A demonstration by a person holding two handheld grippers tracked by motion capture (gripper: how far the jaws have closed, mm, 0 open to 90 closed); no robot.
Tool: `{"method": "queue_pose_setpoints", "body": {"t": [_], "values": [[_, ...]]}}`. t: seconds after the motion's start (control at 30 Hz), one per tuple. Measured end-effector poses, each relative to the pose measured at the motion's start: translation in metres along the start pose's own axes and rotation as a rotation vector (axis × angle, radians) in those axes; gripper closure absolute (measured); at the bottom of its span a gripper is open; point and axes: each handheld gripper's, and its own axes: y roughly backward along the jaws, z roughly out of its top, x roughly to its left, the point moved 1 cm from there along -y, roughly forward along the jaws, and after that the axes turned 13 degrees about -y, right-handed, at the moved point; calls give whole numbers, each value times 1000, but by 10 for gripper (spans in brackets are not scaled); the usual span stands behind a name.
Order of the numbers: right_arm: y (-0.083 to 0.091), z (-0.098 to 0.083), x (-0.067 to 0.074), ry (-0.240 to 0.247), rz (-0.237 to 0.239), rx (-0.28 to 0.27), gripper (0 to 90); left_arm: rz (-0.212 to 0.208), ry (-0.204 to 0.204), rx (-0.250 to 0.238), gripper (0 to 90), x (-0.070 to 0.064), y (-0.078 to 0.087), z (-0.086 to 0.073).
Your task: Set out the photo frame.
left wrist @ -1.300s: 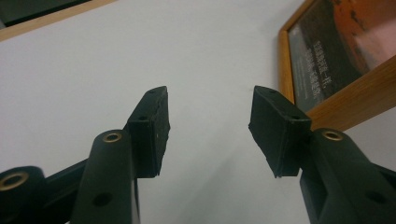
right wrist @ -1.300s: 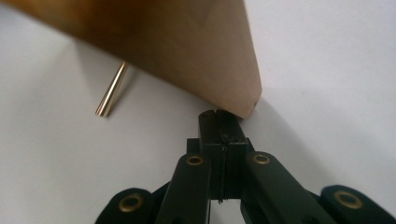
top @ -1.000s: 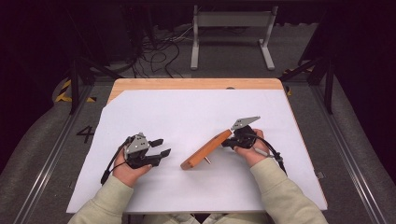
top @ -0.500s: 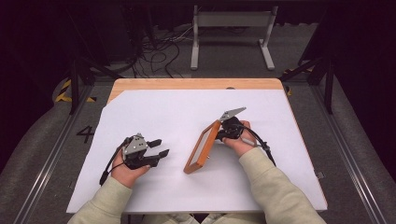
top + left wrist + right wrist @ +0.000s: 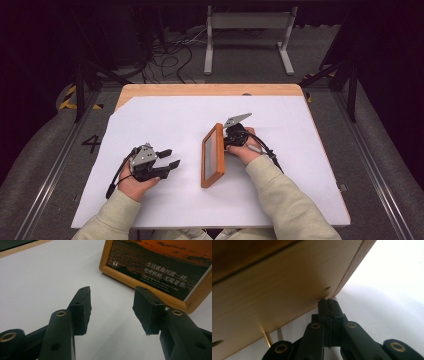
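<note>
A: Where does the wooden picture frame (image 5: 213, 155) stand?

B: On the white sheet (image 5: 165, 120) that covers the table (image 5: 200, 90), a little right of centre in the high view. It is up on one long edge, its glass side turned toward nine o'clock, and it runs from about twelve to six.

A: And the right gripper (image 5: 231, 140)?

B: At three o'clock of the frame, right against its back near the far end. In the right gripper view the two jaws are pressed flat together with nothing between them, and their tips (image 5: 328, 305) sit at the lower edge of the pale wooden back panel (image 5: 274, 292). Whether they touch the wood I cannot tell. A thin brass peg (image 5: 268, 339) sticks out of that panel at about eight o'clock of the tips.

A: The left gripper (image 5: 169, 159)?

B: It rests on the sheet at nine o'clock of the frame, well apart from it, and points toward it. Its jaws stand parted and hold nothing; the left gripper view shows bare sheet between the pads (image 5: 81, 310).

A: What is in the frame?

B: From the left gripper view, a dark sea under an orange sky (image 5: 160, 258), with lines of white Chinese text at one o'clock of the jaws.
</note>
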Motion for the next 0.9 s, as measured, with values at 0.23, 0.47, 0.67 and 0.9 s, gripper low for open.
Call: {"method": "queue_pose_setpoints", "body": {"t": [0.23,0.47,0.67,0.9], "values": [[16,1,5,15,-66,12,880,2,-1,-5,484,2,1,1],[47,2,17,-2,-156,-3,683,12,16,-11,475,4,3,2],[72,3,32,8,-195,12,521,19,11,-6,474,4,5,3],[95,9,52,12,-243,11,396,22,20,-1,471,4,5,2]]}}
